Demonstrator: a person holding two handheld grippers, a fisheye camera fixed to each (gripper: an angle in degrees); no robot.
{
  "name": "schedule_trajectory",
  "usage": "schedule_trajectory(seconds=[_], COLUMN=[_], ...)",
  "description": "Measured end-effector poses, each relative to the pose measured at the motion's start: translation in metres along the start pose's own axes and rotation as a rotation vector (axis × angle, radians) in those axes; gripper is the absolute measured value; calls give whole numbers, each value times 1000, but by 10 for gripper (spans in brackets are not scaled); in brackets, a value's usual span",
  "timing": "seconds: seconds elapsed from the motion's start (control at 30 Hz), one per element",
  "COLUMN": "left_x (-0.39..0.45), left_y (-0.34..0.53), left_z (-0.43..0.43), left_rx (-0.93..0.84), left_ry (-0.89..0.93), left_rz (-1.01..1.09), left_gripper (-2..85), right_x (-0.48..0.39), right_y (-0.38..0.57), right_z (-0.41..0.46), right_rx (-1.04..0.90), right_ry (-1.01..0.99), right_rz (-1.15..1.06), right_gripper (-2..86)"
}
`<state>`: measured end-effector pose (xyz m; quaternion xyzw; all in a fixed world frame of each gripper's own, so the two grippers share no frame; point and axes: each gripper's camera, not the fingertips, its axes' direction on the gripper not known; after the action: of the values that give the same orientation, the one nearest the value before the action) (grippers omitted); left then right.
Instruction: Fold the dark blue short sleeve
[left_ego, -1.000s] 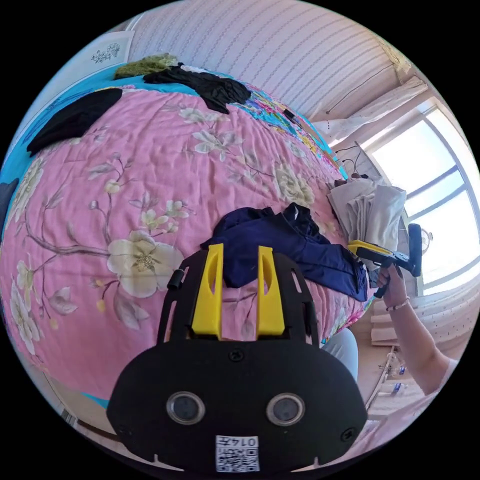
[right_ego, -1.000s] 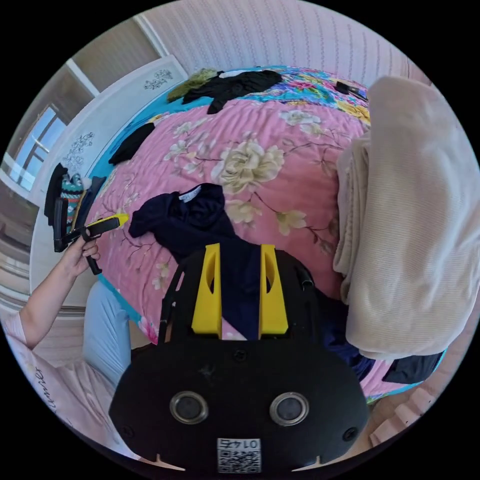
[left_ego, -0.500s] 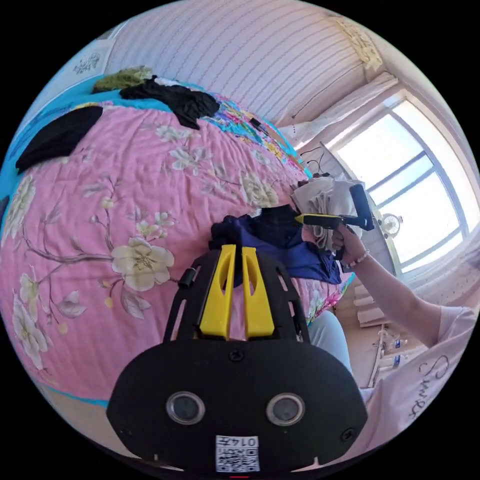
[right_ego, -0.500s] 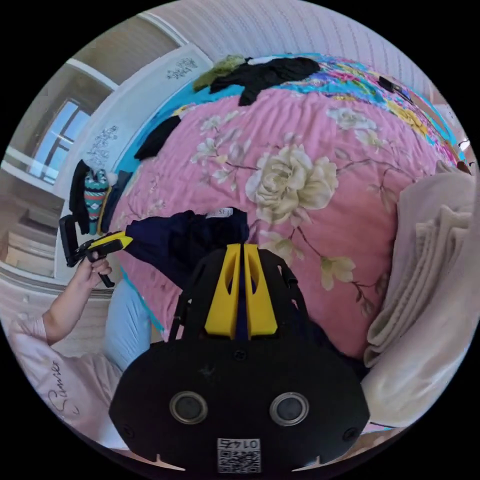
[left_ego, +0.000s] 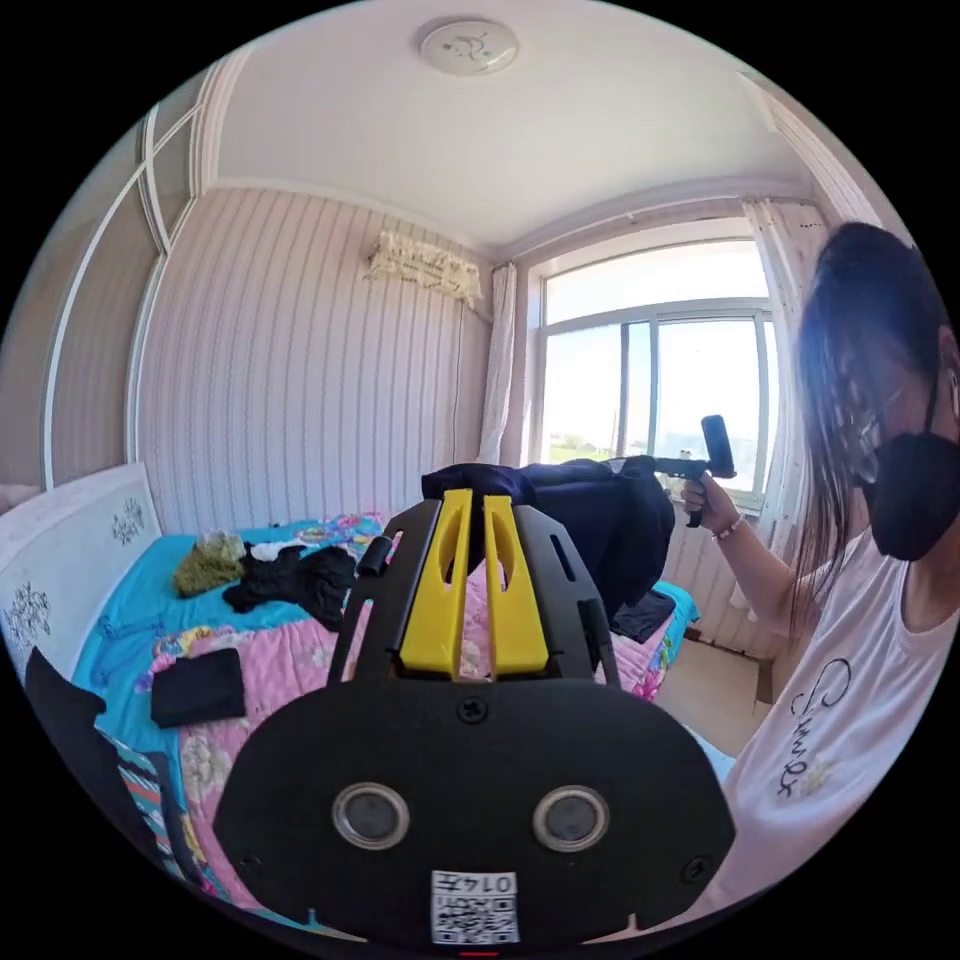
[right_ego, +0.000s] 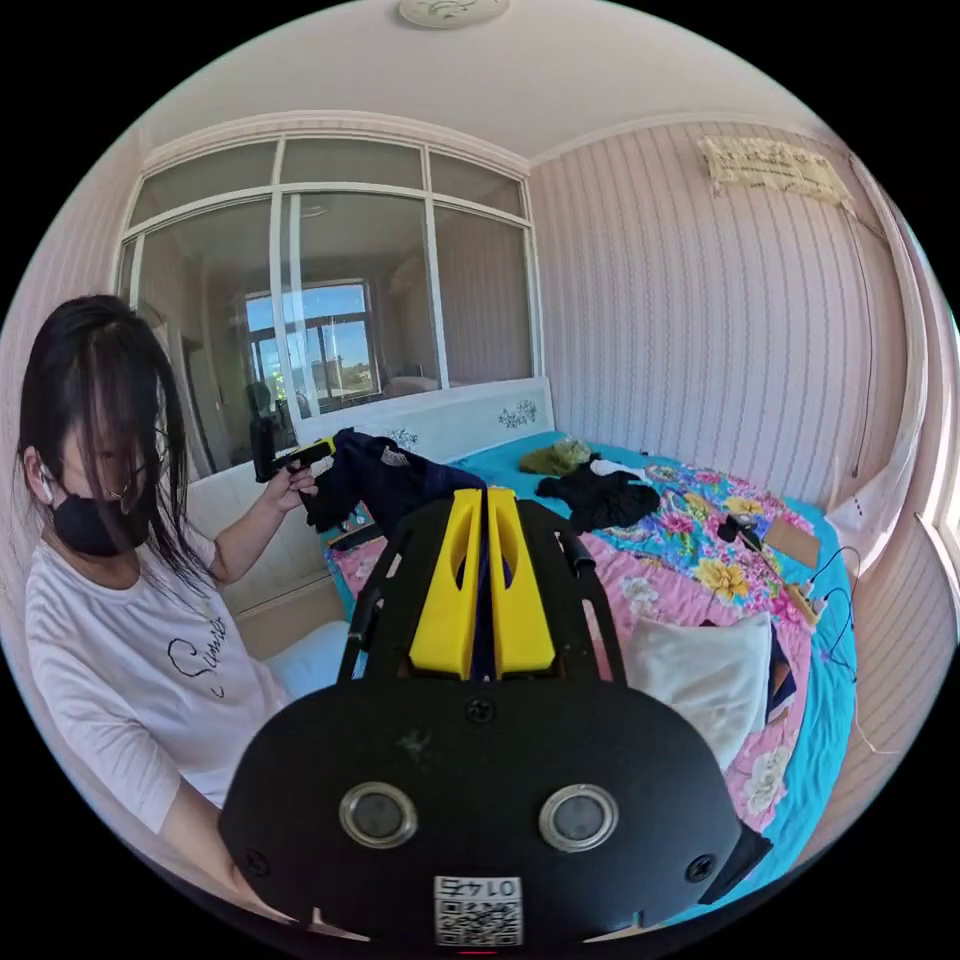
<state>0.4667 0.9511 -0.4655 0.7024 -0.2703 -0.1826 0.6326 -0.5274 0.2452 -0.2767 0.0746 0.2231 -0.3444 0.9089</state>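
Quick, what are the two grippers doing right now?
Left gripper: shut on the dark blue shirt.
Right gripper: shut on the same shirt, lifted off the bed.

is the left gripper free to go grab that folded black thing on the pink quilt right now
Probably not: the left gripper looks shut on the dark blue shirt, held up in the air with the right gripper. The folded black garment lies uncovered on the quilt, but the gripper would have to let go first.

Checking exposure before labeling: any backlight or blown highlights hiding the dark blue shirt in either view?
Left gripper view: window blown out, dark blue shirt backlit, near silhouette. Right gripper view: even light, shirt readable, folds faint. Both: fisheye bends walls.
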Motion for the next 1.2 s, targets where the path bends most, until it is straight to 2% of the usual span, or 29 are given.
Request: schedule_trajectory(seconds=[0.07, 0.17, 0.3, 0.43, 0.53, 0.7, 0.87, 1.03, 1.2], left_x=[13, 23, -7, -52, -115, -239, -327, -341, -271], left_y=[-26, -58, -89, -90, -68, 26, 133, 223, 312], left_z=[-29, -65, -61, -16, 39, 150, 184, 133, 48], left_rx=[61, 110, 32, -118, -270, -495, -649, -764, -957], left_ry=[-26, -160, -236, -370, -424, -485, -573, -521, -296], left_rz=[35, 105, 94, 90, 8, -188, -467, -534, -530], left_gripper=[-6, -6, -6, -6, -5, 8, 26, 42, 67], right_x=[-28, -48, -48, -25, 23, 114, 171, 165, 102], right_y=[-17, -33, -57, -85, -96, -82, -13, 84, 214], right_z=[-33, -57, -49, 30, 111, 274, 435, 490, 462], right_rx=[47, 120, 102, -81, -230, -455, -542, -659, -720], right_ry=[-11, -35, -86, 33, 48, 88, 204, 182, -27], right_rz=[-64, -85, -102, -86, 8, 185, 381, 367, 412], right_gripper=[1, 0, -1, -1, -1, 3, 23, 63, 61])
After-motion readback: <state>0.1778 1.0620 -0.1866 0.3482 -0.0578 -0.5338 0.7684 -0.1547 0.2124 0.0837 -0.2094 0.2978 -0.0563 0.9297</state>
